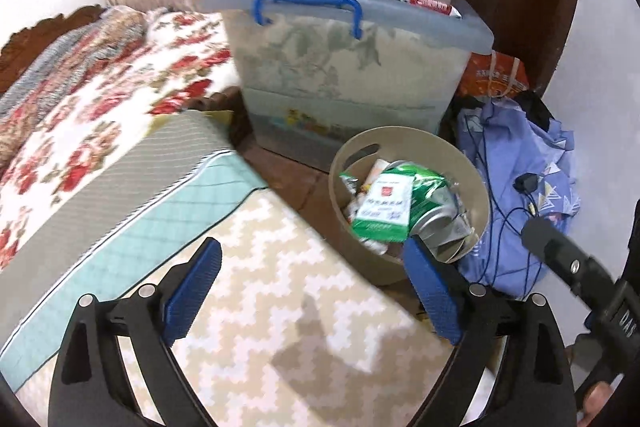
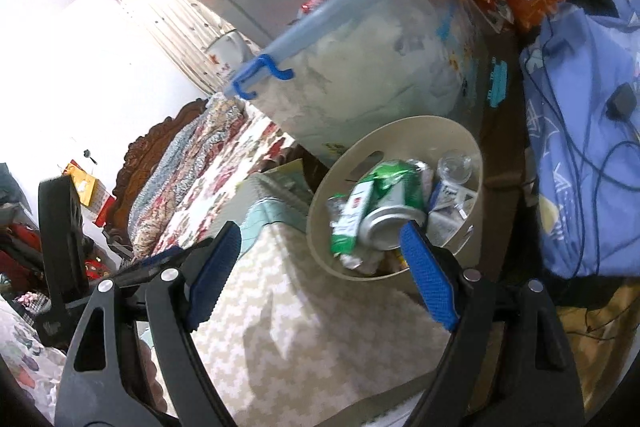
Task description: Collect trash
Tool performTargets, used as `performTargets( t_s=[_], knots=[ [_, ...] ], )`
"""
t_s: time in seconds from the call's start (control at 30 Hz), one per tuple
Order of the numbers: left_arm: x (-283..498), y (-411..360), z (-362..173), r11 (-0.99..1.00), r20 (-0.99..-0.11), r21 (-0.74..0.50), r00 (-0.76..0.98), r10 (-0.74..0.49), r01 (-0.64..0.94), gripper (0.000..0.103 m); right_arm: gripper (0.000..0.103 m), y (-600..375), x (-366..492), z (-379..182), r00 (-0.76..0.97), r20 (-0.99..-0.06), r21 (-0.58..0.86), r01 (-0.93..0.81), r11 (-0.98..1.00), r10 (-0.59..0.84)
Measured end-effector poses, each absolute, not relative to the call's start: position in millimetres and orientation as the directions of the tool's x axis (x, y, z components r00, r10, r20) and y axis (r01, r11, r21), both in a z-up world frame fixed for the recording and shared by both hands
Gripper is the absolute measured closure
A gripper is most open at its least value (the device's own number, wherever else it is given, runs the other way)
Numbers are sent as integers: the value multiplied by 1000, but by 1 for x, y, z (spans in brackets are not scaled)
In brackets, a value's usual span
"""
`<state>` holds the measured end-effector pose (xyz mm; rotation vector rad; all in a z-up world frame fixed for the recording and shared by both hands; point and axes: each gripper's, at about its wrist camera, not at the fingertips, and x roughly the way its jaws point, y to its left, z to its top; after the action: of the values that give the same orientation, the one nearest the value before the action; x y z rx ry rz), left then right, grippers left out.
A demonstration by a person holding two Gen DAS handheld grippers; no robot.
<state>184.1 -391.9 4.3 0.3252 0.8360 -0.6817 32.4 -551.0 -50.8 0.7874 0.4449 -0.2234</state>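
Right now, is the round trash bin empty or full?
Nearly full. The beige bin holds a crushed green can, a green-and-white carton and wrappers piled near its rim.

Lower trash in the bin (image 1: 476, 195) buried under the green carton (image 1: 382, 207); carton print blurred.

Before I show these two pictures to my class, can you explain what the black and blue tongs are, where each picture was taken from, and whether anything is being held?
They are hand-held grippers, one in each of a person's hands, no robot arm. A fisheye camera on each looks forward along its two blue-padded fingers. One picture is from the left gripper, the other from the right gripper. Both are open and hold nothing. Each looks over the corner of a bed with a beige zigzag cover toward a round beige waste bin on the floor. In it lie a crushed green can, a green and white carton and other scraps. Behind stands a clear storage box with a blue handle.
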Motion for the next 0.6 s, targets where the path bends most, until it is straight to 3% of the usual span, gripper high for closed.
performTargets(
  t_s=[0.17, 0.6],
  knots=[
    [164, -353, 20, 766, -732, 37, 539, -416, 641, 9, 21, -519, 28, -34, 893, -448, 619, 329, 713, -23],
    [129, -267, 50, 820, -663, 51, 634, -399, 570, 9, 17, -446, 16, 4, 912, -410, 572, 270, 774, -15]
  ],
)
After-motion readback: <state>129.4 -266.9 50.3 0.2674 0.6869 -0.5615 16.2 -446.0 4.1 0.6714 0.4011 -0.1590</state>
